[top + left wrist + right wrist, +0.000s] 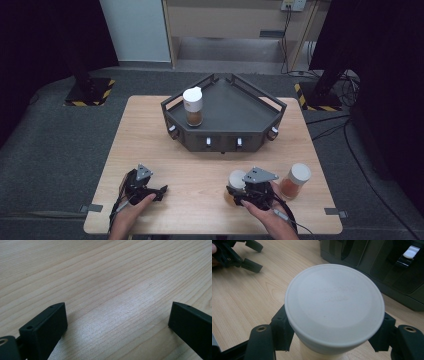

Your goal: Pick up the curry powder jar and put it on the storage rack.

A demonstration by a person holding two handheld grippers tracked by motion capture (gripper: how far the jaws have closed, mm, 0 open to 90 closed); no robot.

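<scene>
A white-lidded jar (334, 305) with orange-brown contents stands on the wooden table (200, 172) at the front right. My right gripper (334, 333) is shut on it, the black jaws pressing its sides just under the lid. From above, the same jar (236, 179) shows beside the right gripper (245, 194). My left gripper (161, 191) rests low over the table at the front left. Its jaws stand open, wide apart, with bare wood between them (117, 322). It also appears far off as the left gripper (239, 258).
A dark grey angular tray (235, 107) sits at the table's back middle, with a second jar (193, 106) upright in its left part. A third jar (296, 180) stands just right of my right gripper. The tray's front wall (372, 267) is close ahead of the held jar.
</scene>
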